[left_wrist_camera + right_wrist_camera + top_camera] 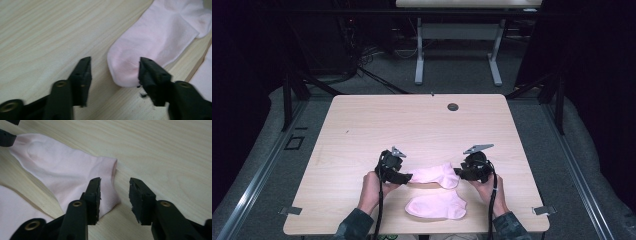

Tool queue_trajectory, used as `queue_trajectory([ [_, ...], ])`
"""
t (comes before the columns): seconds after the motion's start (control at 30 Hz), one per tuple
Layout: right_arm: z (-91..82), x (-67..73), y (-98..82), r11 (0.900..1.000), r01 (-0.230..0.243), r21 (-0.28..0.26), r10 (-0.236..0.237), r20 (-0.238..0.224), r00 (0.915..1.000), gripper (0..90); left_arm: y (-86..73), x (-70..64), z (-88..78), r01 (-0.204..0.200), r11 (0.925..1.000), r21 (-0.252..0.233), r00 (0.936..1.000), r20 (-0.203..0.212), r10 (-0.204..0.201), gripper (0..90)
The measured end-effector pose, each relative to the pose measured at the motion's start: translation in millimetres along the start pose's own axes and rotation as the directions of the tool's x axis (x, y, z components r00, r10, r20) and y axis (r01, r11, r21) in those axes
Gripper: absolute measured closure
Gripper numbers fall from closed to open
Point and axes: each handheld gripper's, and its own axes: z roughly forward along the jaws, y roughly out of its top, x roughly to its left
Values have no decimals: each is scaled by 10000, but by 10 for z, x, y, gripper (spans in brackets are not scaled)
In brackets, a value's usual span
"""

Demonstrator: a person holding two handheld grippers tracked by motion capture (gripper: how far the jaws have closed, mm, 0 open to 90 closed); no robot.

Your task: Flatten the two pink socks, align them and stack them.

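far sock [434, 175]: flat on the surface [362, 125], centre of the high view, just above near sock [437, 206].
left gripper [408, 176]: jaws spread, toe between, no pinch.
right gripper [458, 171]: jaws spread at cuff.
tip: lift clear before regrasping, avoid dragging the sock.

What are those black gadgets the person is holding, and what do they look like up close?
Each hand holds a chunky black tool: the left gripper and the right gripper. Each carries a grey three-cornered plate on top and trails a black cable. Close up, the jaws are flat black bars with brass-coloured rivets and worn dark pads. The sleeves look dark, mottled green.
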Motion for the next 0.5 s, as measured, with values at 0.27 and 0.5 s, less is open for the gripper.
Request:
queue_trajectory([
  [0.27, 215, 83, 83, 9935, 679, 911, -691, 98, 9976, 545, -11, 34, 129, 394, 9972, 629, 9990, -230, -380, 453],
  [0.5, 328, 116, 50, 9903, 748, 1169, -771, 153, 9969, 638, -19, -56, 196, -36, 9962, 873, 9993, -373, 69, 588],
])
